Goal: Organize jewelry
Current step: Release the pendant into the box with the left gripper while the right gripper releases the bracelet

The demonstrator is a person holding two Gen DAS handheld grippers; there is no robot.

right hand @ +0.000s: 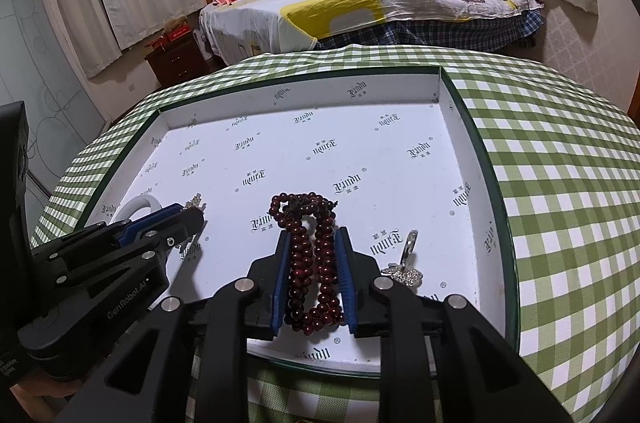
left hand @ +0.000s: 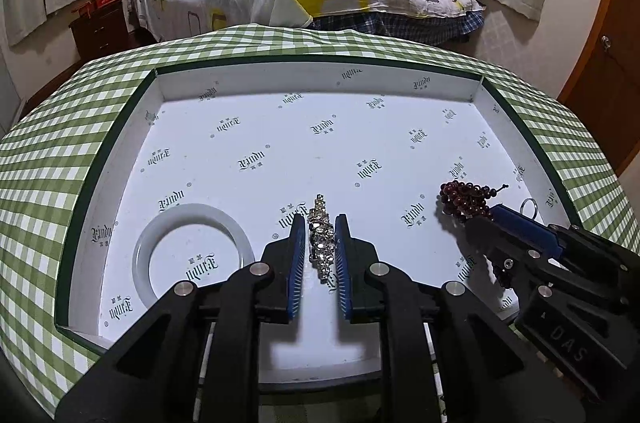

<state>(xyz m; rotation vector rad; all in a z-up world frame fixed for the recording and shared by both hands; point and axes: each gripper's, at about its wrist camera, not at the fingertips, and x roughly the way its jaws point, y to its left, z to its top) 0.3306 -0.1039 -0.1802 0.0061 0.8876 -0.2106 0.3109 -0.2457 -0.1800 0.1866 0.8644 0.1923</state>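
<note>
Both pieces lie inside the tray, each lengthwise between its own jaws. The left gripper straddles the crystal bracelet just right of the white bangle, pads slightly clear. The right gripper loosely brackets the beads, ring just beside.

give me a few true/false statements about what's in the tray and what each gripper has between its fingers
1. The crystal bracelet lies between the left gripper fingers. True.
2. The dark red bead string sits between the right gripper fingers. True.
3. The white bangle stands upright against the tray wall. False: it lies flat on the tray floor, left of the left gripper.
4. The tray sits on a plain blue cloth. False: the cloth is green and white checked.
5. A silver ring lies to the right of the bead string. True.
</note>
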